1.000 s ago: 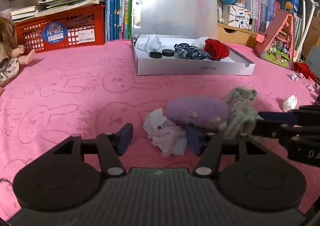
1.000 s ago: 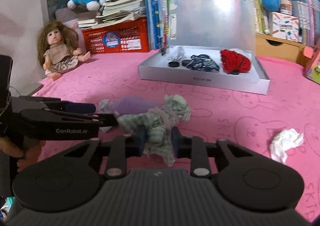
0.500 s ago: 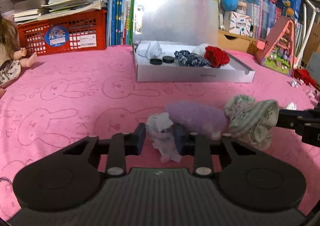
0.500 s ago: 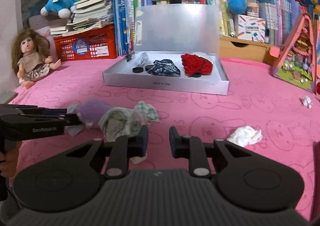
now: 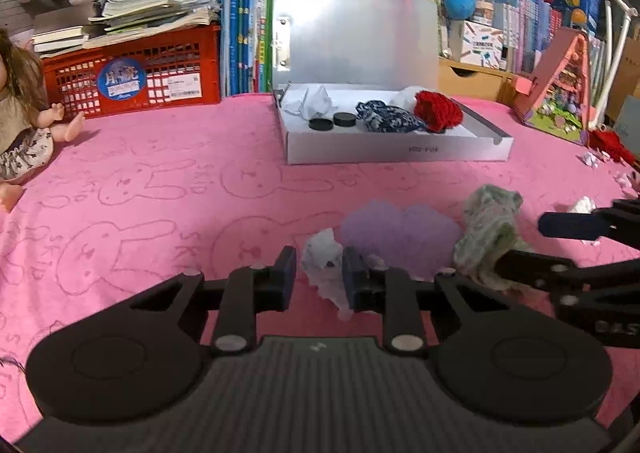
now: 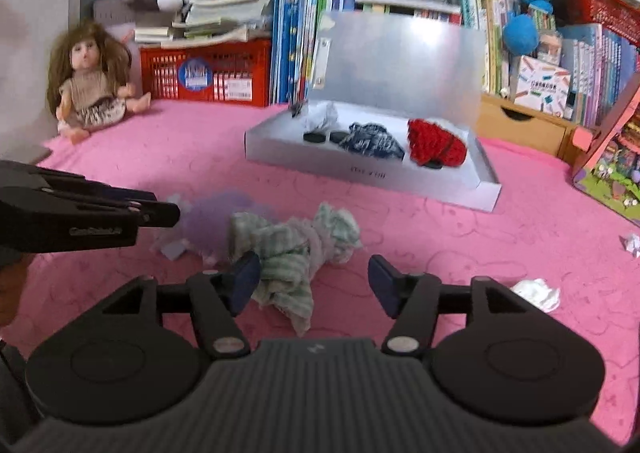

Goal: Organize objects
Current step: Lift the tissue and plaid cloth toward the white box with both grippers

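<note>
My left gripper [image 5: 319, 280] is shut on a crumpled white tissue [image 5: 326, 265], just in front of a purple pouch [image 5: 400, 231] on the pink blanket. My right gripper [image 6: 314, 280] is open. A green striped cloth [image 6: 294, 249] lies on the blanket between its fingers, against the left finger. The cloth also shows in the left wrist view [image 5: 486, 233]. An open white box [image 5: 400, 151] farther back holds a tissue, two black discs, a blue patterned cloth [image 5: 386, 119] and a red knit item [image 5: 438, 113].
A crumpled tissue [image 6: 536, 293] lies right of my right gripper. A doll [image 6: 90, 81] sits at the back left. A red crate [image 5: 132, 81], books and plush toys line the back. A toy house [image 5: 560, 93] stands at the right.
My left gripper closed on the white tissue. My right gripper, earlier shut on the green striped cloth, has opened wide and the cloth now lies on the blanket.
</note>
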